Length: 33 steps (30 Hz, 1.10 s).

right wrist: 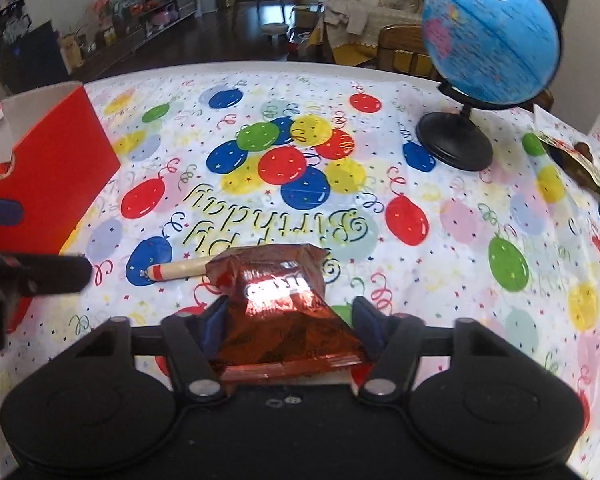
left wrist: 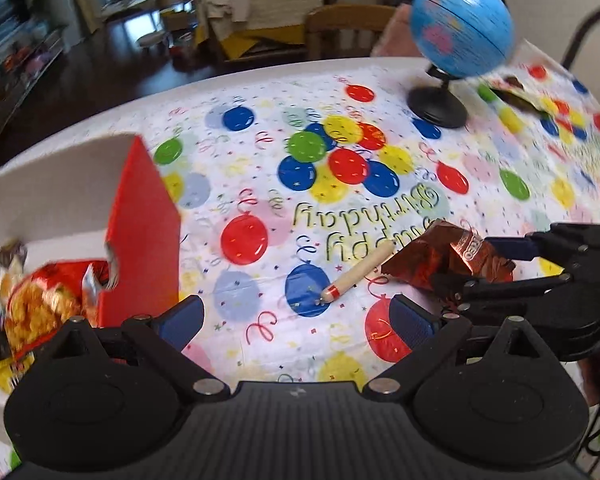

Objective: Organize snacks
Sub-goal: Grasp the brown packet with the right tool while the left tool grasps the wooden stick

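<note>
A shiny red-brown foil snack bag lies on the birthday tablecloth, and my right gripper is shut on it, with a blue pad against each side. In the left wrist view the same bag sits crumpled between the right gripper's fingers. My left gripper is open above the cloth with nothing between its pads. Just left of it stands a red cardboard box holding several snack packets.
A wooden stick with red stripes lies on the cloth with one end under the bag. A blue globe on a black stand is at the far right. Another packet lies near the right table edge. The red box is at the left.
</note>
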Available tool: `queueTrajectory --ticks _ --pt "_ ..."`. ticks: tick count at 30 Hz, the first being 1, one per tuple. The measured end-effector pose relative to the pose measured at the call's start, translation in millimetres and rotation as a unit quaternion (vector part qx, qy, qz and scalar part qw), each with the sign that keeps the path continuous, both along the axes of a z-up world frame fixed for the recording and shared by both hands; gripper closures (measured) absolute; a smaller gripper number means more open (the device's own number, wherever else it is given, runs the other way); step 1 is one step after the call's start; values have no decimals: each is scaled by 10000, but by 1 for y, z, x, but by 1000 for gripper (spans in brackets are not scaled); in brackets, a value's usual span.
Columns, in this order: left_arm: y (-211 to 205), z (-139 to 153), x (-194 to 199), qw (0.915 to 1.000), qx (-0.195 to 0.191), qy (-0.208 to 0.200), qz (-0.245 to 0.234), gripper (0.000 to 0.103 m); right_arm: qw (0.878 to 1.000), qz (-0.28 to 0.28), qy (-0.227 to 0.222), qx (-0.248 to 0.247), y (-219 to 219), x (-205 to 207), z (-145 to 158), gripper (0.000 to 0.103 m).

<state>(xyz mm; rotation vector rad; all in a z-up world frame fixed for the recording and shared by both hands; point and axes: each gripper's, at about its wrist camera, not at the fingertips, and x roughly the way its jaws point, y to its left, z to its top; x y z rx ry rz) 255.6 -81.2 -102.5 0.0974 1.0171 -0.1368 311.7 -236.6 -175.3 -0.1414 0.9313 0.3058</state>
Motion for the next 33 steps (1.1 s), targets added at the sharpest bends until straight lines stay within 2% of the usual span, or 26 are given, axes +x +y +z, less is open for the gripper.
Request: queueTrajectory --ticks 6,15,17,21,23,25,28,30,32,33 --pt "-12 -7 12 9994 86 85 -311 3 9991 -311 -105 284 -15 -12 4 56" --pt "-32 -28 34 9974 -36 306 -646 4 9943 -852 -446 465 -40 -23 14 57" --pt "-37 -35 36 9969 39 322 -711 5 9931 -946 -501 470 -42 -26 14 57" --pt "-44 -49 46 9965 183 388 -723 15 9916 -1078 -523 496 -45 -28 10 57" --pt "-47 -54 50 9961 225 415 -751 29 9905 -1162 -536 506 -46 -28 9 57" --pt "-49 -61 53 9952 241 497 -813 37 9895 -1231 -557 507 -47 -28 8 58" --pt "-51 -62 53 9949 196 430 -887 42 9885 -1306 -566 514 -47 -27 7 58" --pt "-51 -62 54 9945 133 427 -951 50 9880 -1334 -558 546 -48 -27 6 58" --pt "-54 -61 52 9936 76 430 -1037 63 9873 -1372 -555 575 -48 -27 5 58" --pt "-54 -61 50 9934 71 416 -1066 66 9870 -1391 -550 590 -49 -27 5 58"
